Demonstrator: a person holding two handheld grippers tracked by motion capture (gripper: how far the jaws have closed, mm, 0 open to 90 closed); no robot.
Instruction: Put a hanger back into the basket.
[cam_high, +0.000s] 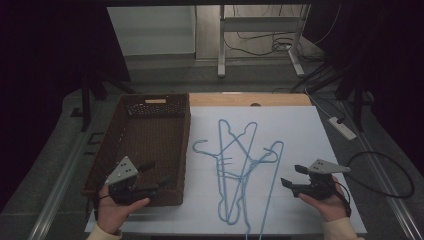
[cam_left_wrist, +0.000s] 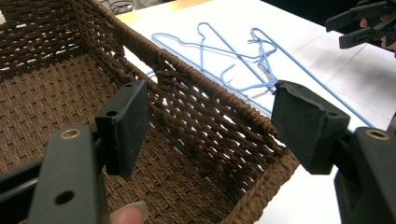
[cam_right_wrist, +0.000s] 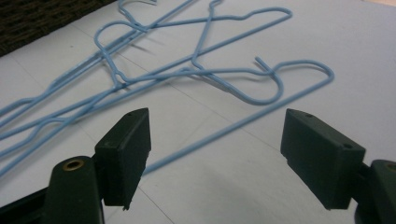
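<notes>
Several light-blue wire coat hangers (cam_high: 240, 170) lie tangled in the middle of the white table top (cam_high: 300, 130), just right of a dark brown woven rectangular basket (cam_high: 125, 135). From the high view we see the left gripper (cam_high: 150, 177) held in the left hand (cam_high: 117, 210) over the basket's near right corner, and the right gripper (cam_high: 292, 175) held in the right hand (cam_high: 327, 202) low over the white surface, right of the hangers and apart from them. Both point towards the centre of the table.

Along the left gripper's own view we see its jaws spread wide with nothing between them, straddling the basket's woven side wall (cam_left_wrist: 205, 107), the bare basket floor below; the hangers (cam_left_wrist: 243, 51) lie beyond the rim, and the other gripper (cam_left_wrist: 364, 23) shows at the far upper right. A fingertip (cam_left_wrist: 128, 214) shows at the bottom edge.

Along the right gripper's view we see its jaws likewise wide apart and empty, above the table, with a long straight hanger wire (cam_right_wrist: 224, 130) running between them and the hooked ends (cam_right_wrist: 271, 79) crossing farther off. Whether the wires are interlocked, we cannot tell.
</notes>
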